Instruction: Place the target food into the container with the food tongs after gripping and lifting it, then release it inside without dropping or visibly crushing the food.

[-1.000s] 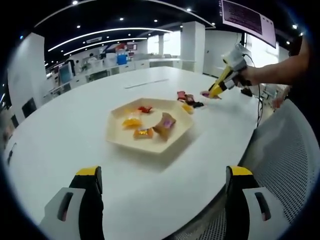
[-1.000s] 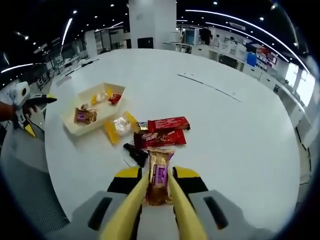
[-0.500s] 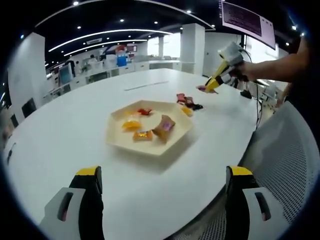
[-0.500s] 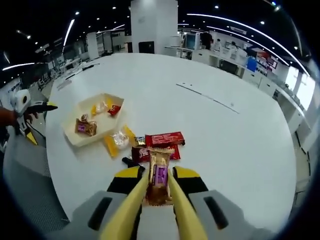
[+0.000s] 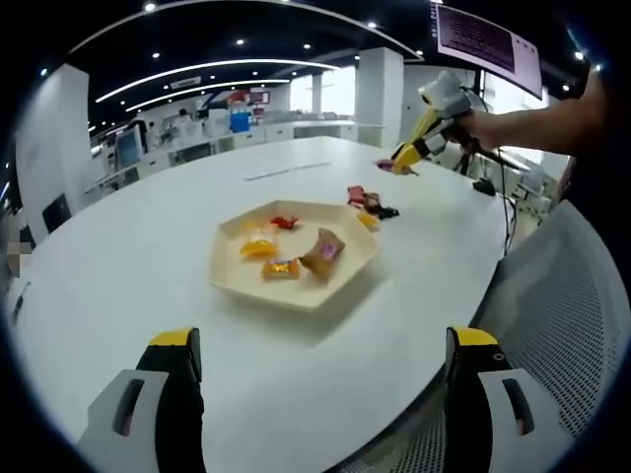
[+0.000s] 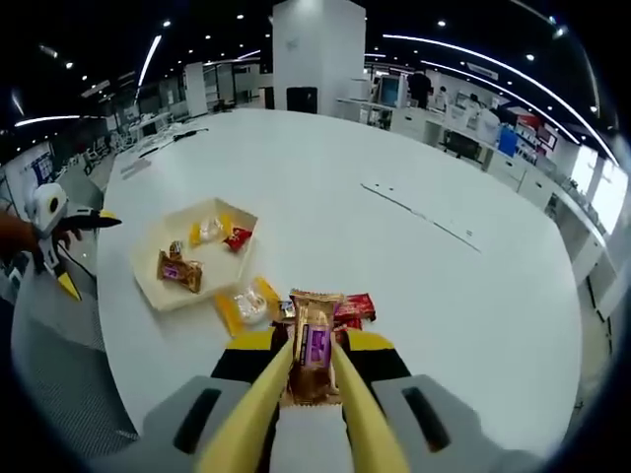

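Pinching a brown wrapped snack (image 6: 314, 347), the right tool (image 6: 312, 367) is hanging above the desk (image 6: 414, 266); loosening risks dropping it short of the tray (image 6: 148, 272). Left tool (image 5: 315, 370) is spread.

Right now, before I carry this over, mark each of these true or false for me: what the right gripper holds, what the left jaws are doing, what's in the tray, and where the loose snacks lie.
1. The right gripper is shut on a brown snack packet. True.
2. The left gripper grips a red packet. False: its jaws stand wide apart with nothing between them.
3. The hexagonal tray has nothing in it. False: several wrapped snacks lie in it.
4. Loose snacks lie on the white table beside the tray. True.
5. The held packet is touching the table. False: it is lifted above it.
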